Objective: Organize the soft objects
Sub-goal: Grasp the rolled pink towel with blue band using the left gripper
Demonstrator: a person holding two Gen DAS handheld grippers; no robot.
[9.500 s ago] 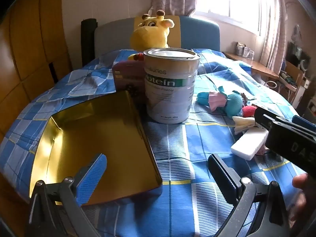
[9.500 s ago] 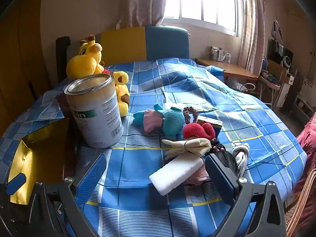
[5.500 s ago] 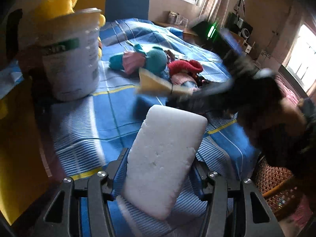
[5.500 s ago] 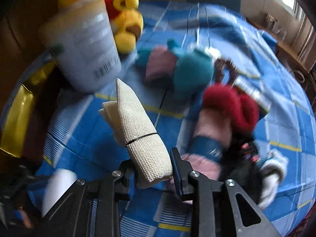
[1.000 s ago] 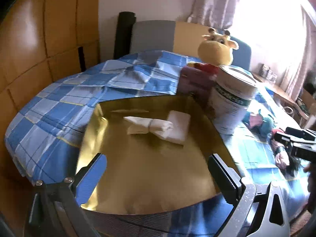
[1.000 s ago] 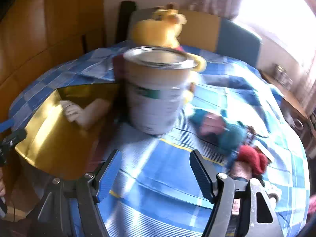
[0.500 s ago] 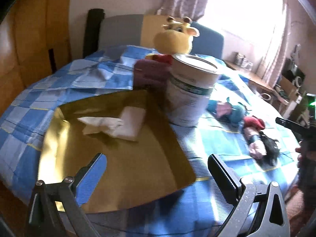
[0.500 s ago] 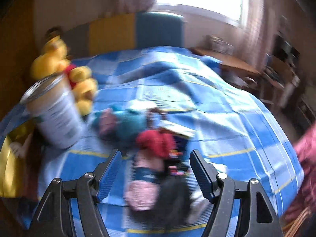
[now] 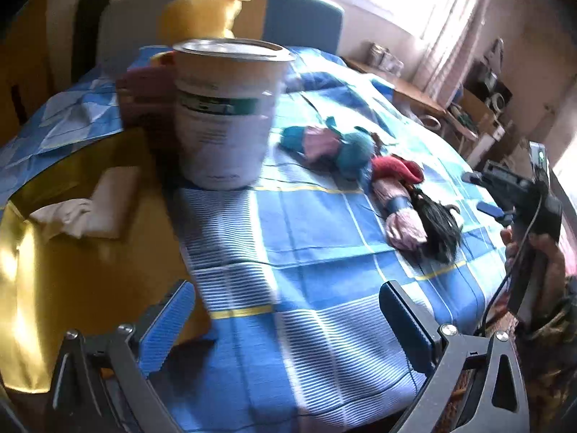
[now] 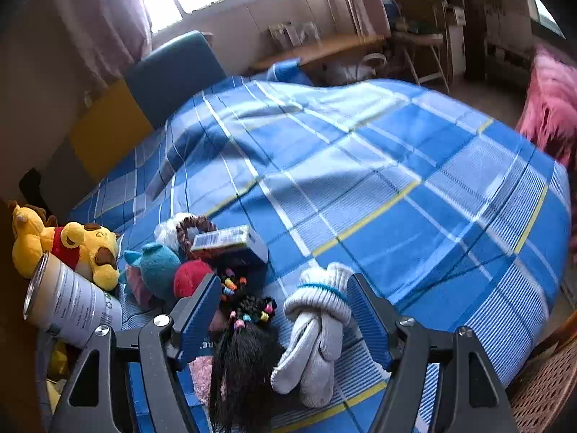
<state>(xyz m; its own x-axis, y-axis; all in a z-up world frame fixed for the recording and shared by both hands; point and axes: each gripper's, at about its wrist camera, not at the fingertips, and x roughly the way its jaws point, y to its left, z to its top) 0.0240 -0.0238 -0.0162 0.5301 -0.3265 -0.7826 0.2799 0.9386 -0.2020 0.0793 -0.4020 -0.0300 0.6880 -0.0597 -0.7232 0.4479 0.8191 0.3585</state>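
Observation:
A gold tin tray (image 9: 54, 288) lies at the left of the blue checked bed. In it lie a white sponge (image 9: 111, 205) and a rolled cream cloth (image 9: 63, 213). My left gripper (image 9: 285, 310) is open and empty, above the tray's right edge. My right gripper (image 10: 285, 299) is open, with a bundled pair of white gloves (image 10: 317, 328) and a black hair wig (image 10: 241, 357) between its fingers, not gripped. It also shows in the left wrist view (image 9: 505, 191). A teal plush (image 9: 335, 144), a red plush (image 9: 396, 169) and a pink sock (image 9: 400, 216) lie on the bed.
A tall white protein can (image 9: 227, 112) stands beside the tray. A yellow bear plush (image 10: 65, 241) sits behind it. A small box (image 10: 230, 241) and a brown scrunchie (image 10: 191, 227) lie by the toys. A wicker seat (image 10: 541, 389) is at the bed's right corner.
Both grippers have swung right, away from the tray. My right gripper has moved down over the gloves and the wig.

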